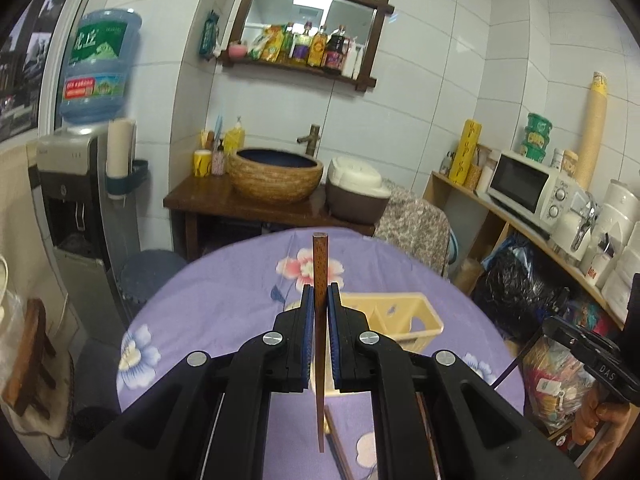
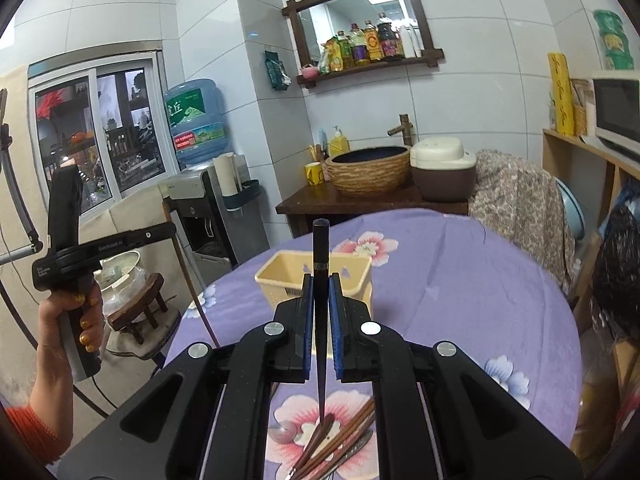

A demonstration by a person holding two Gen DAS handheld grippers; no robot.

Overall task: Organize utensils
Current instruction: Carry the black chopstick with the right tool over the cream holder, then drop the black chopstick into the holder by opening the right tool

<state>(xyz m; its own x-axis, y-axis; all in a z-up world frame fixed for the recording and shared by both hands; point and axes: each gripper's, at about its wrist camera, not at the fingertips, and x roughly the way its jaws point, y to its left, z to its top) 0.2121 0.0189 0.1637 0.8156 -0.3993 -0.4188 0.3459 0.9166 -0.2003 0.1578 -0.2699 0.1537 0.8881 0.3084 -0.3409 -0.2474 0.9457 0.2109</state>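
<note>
The left claw pinches a brown chopstick upright between its blue pads; the right claw pinches a dark chopstick the same way. Under the right claw, a utensil pile lies on the bench. Beyond stands a cream holder, just past both claws.

Each camera is mounted just behind its own gripper's two fingers and faces forward along them, slightly downward, close above the purple floral table toward the tiled wall. The left wrist view looks from the table's left portion, the right wrist view from its right, angled leftward. Both views share the cream utensil holder, the basin and the mirror shelf.
</note>
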